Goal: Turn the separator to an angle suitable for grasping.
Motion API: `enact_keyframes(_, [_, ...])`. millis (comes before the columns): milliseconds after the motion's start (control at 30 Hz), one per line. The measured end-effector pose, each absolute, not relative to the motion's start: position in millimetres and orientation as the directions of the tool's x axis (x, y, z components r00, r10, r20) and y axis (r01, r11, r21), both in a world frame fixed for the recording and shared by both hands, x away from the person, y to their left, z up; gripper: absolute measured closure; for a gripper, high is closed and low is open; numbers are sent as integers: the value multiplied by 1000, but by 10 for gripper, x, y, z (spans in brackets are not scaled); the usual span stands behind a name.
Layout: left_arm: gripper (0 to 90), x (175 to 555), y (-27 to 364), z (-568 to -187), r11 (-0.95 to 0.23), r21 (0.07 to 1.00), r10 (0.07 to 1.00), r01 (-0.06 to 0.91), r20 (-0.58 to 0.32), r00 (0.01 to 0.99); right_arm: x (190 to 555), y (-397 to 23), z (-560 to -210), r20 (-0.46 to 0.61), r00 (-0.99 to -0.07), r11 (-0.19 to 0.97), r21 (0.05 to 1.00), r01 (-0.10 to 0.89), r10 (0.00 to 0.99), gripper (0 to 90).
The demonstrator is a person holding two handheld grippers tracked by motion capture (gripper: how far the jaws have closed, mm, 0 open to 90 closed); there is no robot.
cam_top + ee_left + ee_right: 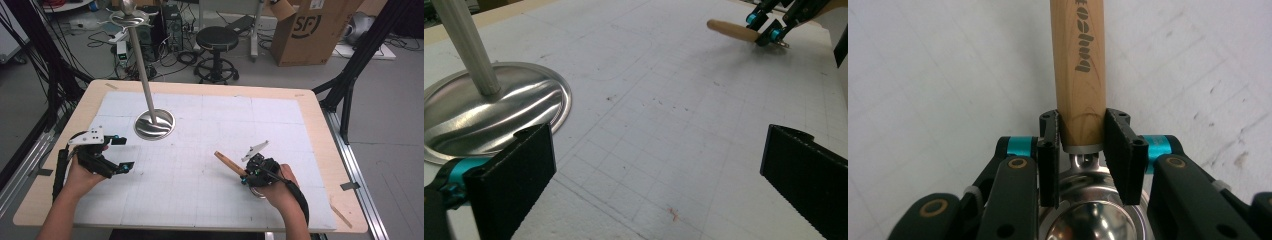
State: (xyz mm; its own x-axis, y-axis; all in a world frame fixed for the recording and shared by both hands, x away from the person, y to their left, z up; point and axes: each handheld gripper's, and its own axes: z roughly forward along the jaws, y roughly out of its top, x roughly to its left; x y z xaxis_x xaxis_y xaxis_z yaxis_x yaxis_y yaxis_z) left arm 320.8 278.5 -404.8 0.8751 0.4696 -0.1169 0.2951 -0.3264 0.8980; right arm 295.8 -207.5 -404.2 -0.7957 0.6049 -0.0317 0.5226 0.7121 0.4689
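My right gripper (1082,150) has its two black jaws pressed against the sides of a wooden handle (1079,65), pinching it just above the metal collar where the wood ends. Below the jaws, a shiny metal bowl (1088,220) joined to that collar sits between the gripper's arms (a ladle or scoop of some kind; I cannot tell which). The handle runs straight away from the jaws, with dark lettering along its length.

In the high view, my right gripper (243,176) sits at the near right part of the table, and the wooden handle (229,162) sticks out from it toward the left and away from me, tilted slightly above the white mat (240,120). My right hand (280,192) wraps the gripper body from behind.

My left gripper (659,170) has its jaws spread wide, with nothing between them. In the high view it (122,154) is at the near left of the table, held by my left hand (82,172), well apart from the handle.

Just beyond the left gripper stands a round metal base (154,124) with a tall pole (140,60) rising from it. The mat covers most of the wooden table (320,125).
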Motion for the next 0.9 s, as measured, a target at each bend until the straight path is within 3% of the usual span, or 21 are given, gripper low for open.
enact_keyframes(400, [19, 3204, 2794, -4035, -322, 902, 467, 289, -114, 877, 2863, -2162, -3790, -13, -816, 576, 715, 396, 577, 715])
enact_keyframes(900, [18, 3202, 2793, -4030, -325, 901, 465, 286, -111, 878, 2842, -2181, -3759, -8, -832, 518, 785, 338, 555, 715])
